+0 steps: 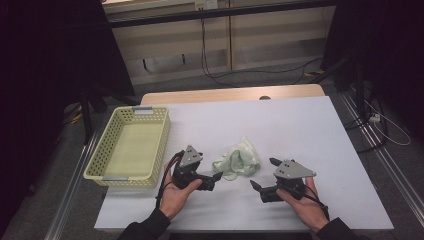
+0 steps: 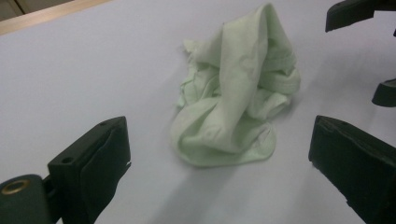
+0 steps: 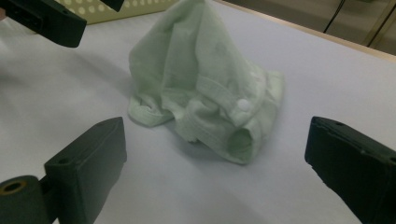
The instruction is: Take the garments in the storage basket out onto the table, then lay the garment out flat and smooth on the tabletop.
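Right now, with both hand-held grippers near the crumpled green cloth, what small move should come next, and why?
Probably ease the left hand-held gripper forward until its open jaws straddle the near edge of the green cloth, then close. The cloth lies loose in a heap on the white table, touched by neither gripper, and the right hand-held gripper stands open on its other side.

Two hand-held grippers, dark sleeves

Left gripper point(image 1: 216, 176): black body, grey three-cornered plate on top, black cable trailing in a loop from the back toward the wrist. Right gripper point(image 1: 262, 173): same black body, same grey plate with small dark screw dots, thin black cable along the wrist. Jaws seen close in the left gripper view and the right gripper view: thick, blocky, matte black, each with one small round hole near the upper corner; brass-coloured ring set in a round black part at the lower left. Dark sleeve cuffs at both wrists.
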`<state>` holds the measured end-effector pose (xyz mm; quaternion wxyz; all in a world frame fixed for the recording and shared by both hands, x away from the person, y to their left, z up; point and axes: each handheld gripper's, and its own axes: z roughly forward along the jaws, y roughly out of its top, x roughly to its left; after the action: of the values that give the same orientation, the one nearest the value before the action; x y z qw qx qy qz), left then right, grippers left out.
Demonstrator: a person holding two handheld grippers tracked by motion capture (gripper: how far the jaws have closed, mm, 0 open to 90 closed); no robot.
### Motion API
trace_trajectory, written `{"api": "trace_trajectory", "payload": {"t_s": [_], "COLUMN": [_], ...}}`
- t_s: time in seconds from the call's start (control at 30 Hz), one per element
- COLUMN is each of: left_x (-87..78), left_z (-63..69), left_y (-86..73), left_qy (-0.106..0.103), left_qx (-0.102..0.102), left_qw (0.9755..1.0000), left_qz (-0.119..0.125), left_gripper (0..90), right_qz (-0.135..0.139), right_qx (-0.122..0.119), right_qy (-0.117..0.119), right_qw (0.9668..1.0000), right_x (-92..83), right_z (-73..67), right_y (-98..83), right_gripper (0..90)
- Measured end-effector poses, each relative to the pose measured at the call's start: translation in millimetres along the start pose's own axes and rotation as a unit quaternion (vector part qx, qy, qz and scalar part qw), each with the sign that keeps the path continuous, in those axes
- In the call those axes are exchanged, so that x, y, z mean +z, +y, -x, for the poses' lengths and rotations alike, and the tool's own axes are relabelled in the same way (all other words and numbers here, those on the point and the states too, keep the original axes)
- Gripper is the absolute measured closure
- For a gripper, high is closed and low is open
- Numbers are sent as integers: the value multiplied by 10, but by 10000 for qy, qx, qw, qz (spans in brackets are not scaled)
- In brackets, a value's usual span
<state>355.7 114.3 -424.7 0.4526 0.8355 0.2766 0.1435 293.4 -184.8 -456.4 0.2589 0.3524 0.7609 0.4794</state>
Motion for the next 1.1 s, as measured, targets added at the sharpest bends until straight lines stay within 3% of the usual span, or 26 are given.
{"api": "trace_trajectory", "payload": {"t_s": [0.27, 0.4, 0.57, 0.67, 0.9, 0.97, 1.07, 1.1], "left_x": [-58, 20, 71, 82, 96, 123, 164, 167], "left_z": [-29, -19, -53, -70, -44, -53, -44, -42], "left_y": [-108, -102, -114, -112, -95, -94, -95, -92], "left_qy": [196, 140, 148, 168, 144, 36, 213, 133], "left_qx": [-35, 17, 45, 48, 26, -93, -85, -105], "left_qw": [9997, 9998, 9996, 9994, 9998, 9997, 9996, 9997], "left_qz": [-105, -171, -245, -299, -141, -202, -175, -191], "left_gripper": [59, 57, 45, 45, 42, 48, 56, 68], "right_qz": [28, 84, 1, -28, -194, -159, -165, -188], "right_qx": [-92, 19, -8, 13, 94, 89, 67, 66], "right_qy": [4, 38, 63, 88, 189, 126, 24, -2], "right_qw": [10000, 10000, 10000, 10000, 9996, 9998, 9998, 9998], "right_x": [120, 160, 240, 278, 348, 345, 352, 360], "right_z": [-65, -75, -72, -56, -21, -11, 9, 21], "right_y": [49, 82, 129, 162, 174, 180, 195, 198], "right_gripper": [58, 83, 121, 218, 465, 515, 574, 588]}}
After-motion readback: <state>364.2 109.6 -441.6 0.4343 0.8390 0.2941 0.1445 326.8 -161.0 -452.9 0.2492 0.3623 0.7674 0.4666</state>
